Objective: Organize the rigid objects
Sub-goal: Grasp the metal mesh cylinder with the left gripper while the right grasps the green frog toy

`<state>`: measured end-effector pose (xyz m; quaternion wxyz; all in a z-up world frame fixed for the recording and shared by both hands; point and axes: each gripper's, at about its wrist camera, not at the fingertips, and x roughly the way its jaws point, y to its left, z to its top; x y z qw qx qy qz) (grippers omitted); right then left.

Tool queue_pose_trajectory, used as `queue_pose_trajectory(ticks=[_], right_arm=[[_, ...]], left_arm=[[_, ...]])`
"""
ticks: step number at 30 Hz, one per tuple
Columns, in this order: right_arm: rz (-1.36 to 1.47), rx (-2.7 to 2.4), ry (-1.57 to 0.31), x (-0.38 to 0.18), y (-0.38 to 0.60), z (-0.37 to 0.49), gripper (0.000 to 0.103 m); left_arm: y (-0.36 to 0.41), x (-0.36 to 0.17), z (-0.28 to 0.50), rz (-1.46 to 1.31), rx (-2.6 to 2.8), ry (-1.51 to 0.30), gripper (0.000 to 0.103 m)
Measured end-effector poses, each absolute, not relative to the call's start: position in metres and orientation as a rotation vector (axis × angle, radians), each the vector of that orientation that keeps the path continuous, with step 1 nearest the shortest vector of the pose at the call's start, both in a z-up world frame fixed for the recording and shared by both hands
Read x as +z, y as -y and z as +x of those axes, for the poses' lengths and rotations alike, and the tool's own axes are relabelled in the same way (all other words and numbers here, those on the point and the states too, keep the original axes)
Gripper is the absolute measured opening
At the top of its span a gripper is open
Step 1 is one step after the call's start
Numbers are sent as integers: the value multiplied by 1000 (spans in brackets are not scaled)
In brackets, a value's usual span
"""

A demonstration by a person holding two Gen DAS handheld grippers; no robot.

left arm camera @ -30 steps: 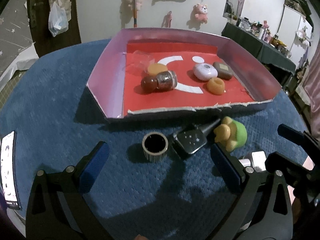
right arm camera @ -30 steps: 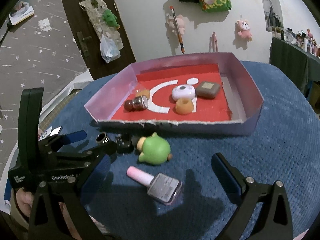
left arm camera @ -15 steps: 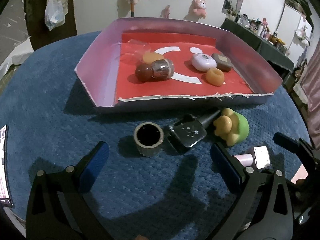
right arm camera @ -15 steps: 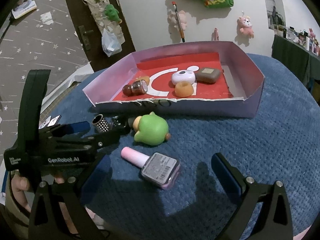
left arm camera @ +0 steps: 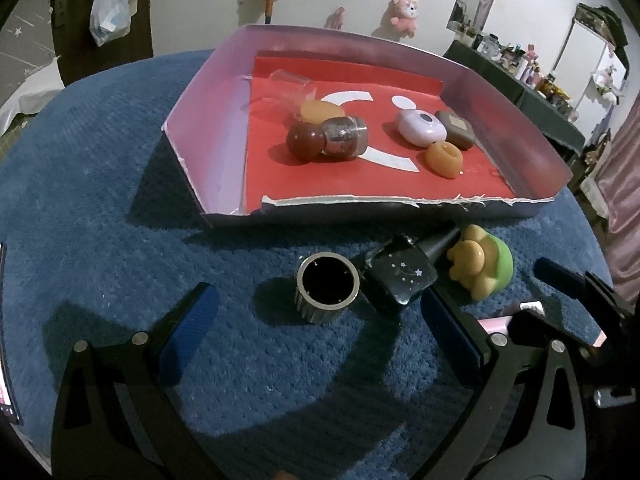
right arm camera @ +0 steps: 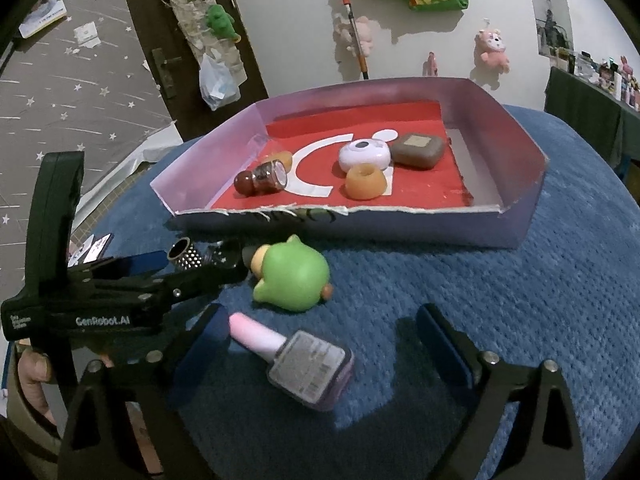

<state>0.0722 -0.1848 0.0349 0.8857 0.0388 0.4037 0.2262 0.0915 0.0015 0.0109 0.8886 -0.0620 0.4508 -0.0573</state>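
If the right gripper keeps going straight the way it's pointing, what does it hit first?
Most likely the pink nail polish bottle, lying on the blue mat between the closing fingers of the right gripper, not yet pinched. Depth is hard to judge.

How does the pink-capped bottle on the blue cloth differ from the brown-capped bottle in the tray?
The pink-capped bottle lies outside the tray, between the closing jaws of the right gripper, untouched; the brown-capped bottle lies inside the tray. The first has a flat, squarish, labelled body, the second a round, dark one. Both lie on their sides.
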Motion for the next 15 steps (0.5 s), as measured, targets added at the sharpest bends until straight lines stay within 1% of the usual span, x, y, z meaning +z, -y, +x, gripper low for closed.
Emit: queue_pose_trajectory(ticks=[2,4,6,8,10,12,15], right_arm=[[77,476,-845,35,181,78,89],[77,484,-850,35,178,81,85],[72,495,-855,36,173,86,82],[63,504,-858,36,167,89,80],[59,513,-865,35,161,92,76],[55,516,-877,33,156,96,73],[46,507,-888,30,152,100,66]], left_arm=[[-2,12,90,-128,-125,-925,102],[-7,13,86,-142,-126,-913,101],[-12,14,83,-156,-122,-908,98],[-18,15,82,-175,-127,-901,92],[-21,15,83,-183,-127,-895,89],[-23,15,84,-189,-128,-891,88],[-21,15,86,-190,-147,-876,80]])
